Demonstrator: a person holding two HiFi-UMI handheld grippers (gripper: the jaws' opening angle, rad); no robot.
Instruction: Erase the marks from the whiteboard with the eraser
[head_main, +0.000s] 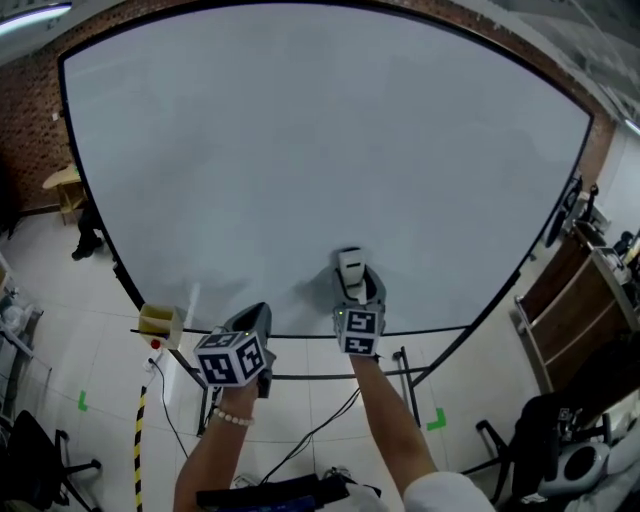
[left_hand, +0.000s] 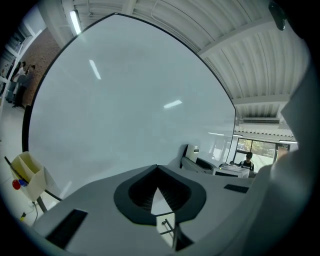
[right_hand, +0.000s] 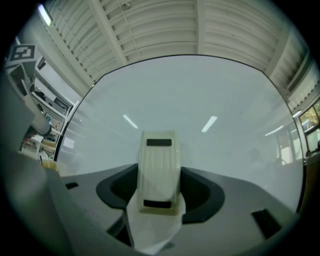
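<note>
Right gripper (head_main: 354, 292) fingers clamp eraser (head_main: 350, 266) at lower-centre whiteboard (head_main: 300, 140); left gripper (head_main: 252, 318) fingers closed, empty. Risk: eraser twists loose under uneven pressure; no marks visible.

Whiteboard (head_main: 320, 150) fills most of the head view, from the top down to lower centre. Eraser (head_main: 350, 268) sits lower centre, against the board's lower part, between the jaws of the right hand-held gripper (head_main: 357, 292). Left hand-held gripper (head_main: 250, 322) is left of it and lower, at the board's bottom edge. Small box (head_main: 160, 322) hangs at the board's lower-left corner, left of the left gripper. Stand bar (head_main: 330, 377) runs below the board. Shelving (head_main: 590, 290) stands at the right edge.
</note>
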